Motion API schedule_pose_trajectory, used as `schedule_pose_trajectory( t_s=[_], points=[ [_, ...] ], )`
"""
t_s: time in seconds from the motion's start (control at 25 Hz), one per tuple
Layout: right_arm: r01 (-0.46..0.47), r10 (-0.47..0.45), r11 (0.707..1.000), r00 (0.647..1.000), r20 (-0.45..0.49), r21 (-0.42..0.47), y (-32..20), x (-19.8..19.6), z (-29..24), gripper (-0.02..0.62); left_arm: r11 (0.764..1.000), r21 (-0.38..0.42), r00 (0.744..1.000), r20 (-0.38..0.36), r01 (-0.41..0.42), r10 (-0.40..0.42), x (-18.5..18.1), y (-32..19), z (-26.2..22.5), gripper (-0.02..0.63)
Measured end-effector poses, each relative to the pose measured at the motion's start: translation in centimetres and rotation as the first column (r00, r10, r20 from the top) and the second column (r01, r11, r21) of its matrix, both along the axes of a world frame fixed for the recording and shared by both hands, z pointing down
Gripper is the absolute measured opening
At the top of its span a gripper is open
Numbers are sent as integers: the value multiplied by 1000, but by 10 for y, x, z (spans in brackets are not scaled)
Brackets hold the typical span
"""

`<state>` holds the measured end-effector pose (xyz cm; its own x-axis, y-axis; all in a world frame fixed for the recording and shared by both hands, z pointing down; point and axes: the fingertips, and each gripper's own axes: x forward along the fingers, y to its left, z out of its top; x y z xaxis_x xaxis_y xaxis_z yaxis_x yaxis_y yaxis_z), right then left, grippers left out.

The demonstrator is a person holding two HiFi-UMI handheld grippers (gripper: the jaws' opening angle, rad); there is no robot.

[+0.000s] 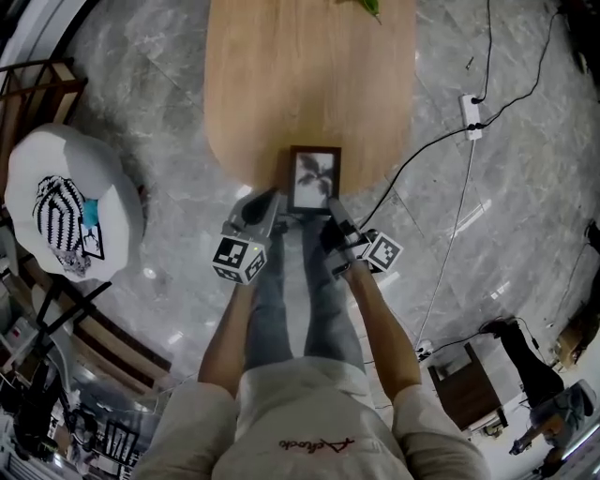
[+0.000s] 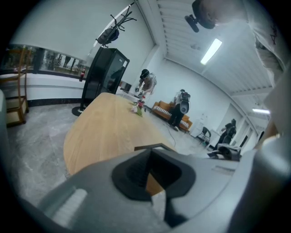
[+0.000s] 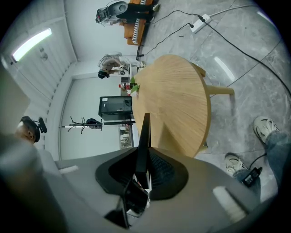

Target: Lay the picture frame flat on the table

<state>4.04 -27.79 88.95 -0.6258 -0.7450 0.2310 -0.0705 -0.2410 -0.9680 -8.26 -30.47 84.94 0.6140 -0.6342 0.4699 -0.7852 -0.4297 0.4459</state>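
A dark picture frame (image 1: 314, 178) with a black-and-white leaf print is at the near end of the oval wooden table (image 1: 281, 75), face up toward the head camera. My left gripper (image 1: 278, 208) is shut on its lower left corner. My right gripper (image 1: 330, 214) is shut on its lower right corner. In the right gripper view the frame (image 3: 145, 136) shows edge-on between the jaws of the right gripper (image 3: 144, 168), over the tabletop (image 3: 182, 100). In the left gripper view a frame corner (image 2: 153, 147) pokes out of the left gripper (image 2: 152, 182). Whether the frame touches the table I cannot tell.
A green plant (image 1: 366, 7) sits at the table's far end. A power strip (image 1: 472, 116) and cables lie on the marble floor to the right. A white cushioned seat (image 1: 70, 202) stands at left. A black cabinet (image 2: 102, 75) and people (image 2: 148, 84) are beyond the table.
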Motion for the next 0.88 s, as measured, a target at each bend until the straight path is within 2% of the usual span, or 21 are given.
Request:
schedule_pose_trajectory(
  t_s=[0.4,0.6,0.88],
  points=[
    [-26,27,998,1000,-1,62,-87,-12,18,75,1000,24,1000,6,-6,6,-4,-25,1,0],
    [-41,40,997,999,14,59,-124,-21,27,75,1000,19,1000,8,-12,12,-4,-26,3,-2],
    [-14,13,999,1000,28,53,-145,-38,37,75,1000,11,1000,10,-8,8,-14,-27,7,-1]
  ],
)
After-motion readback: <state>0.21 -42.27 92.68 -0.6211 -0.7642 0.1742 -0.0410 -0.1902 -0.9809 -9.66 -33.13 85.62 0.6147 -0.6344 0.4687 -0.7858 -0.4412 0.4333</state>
